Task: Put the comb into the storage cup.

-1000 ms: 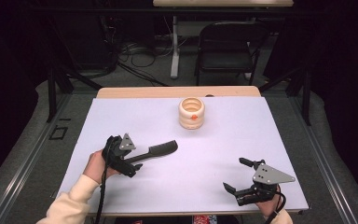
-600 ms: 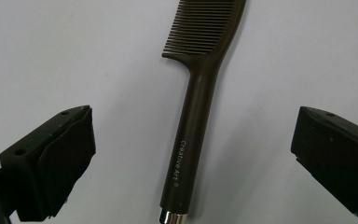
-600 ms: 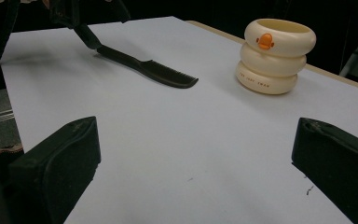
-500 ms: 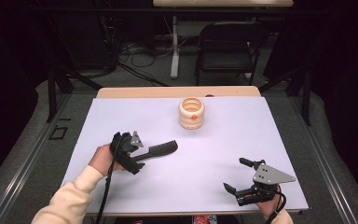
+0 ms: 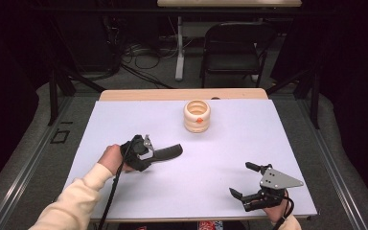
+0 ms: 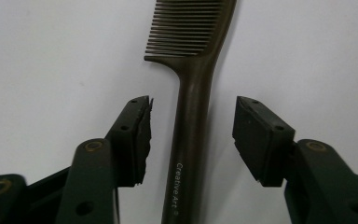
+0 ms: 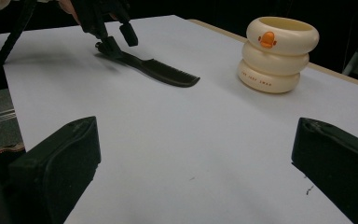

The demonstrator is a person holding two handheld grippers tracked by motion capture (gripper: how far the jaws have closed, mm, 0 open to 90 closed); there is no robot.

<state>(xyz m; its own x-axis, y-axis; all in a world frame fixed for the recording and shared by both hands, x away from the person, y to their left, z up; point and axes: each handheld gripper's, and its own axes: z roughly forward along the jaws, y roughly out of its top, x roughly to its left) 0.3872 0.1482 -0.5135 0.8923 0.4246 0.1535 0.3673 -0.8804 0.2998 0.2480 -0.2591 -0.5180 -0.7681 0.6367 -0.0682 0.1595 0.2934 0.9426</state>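
Left gripper: the left gripper (image 6: 192, 135) sits low over the white table cover, its jaws astride the handle of a dark comb (image 6: 192, 116). They have just been closing and now stand at a middling gap, with the handle between them and a sliver of white showing on each side, so the pads (image 6: 256, 135) are not yet pressing on it.
Left gripper from above: in the high view the left gripper (image 5: 146, 152) is at the left half of the table, held by a hand in a cream sleeve (image 5: 72, 201) that comes in from the bottom left.
Comb: the comb (image 5: 168, 151) lies flat on the cover, handle toward the left gripper, toothed end pointing away toward the table's middle. In the right gripper view the comb (image 7: 161, 71) shows its teeth along one edge.
Right gripper: the right gripper (image 5: 244, 181) rests near the front right corner, well apart from the comb; its jaws are spread wide with bare cover between them.
Holder: a cream ringed holder with an orange duck face (image 5: 197, 116) stands upright near the far edge, apart from the comb's toothed end.
Table: the white cover (image 5: 268, 139) lies over a wooden table top whose far edge (image 5: 182, 94) shows as a strip.
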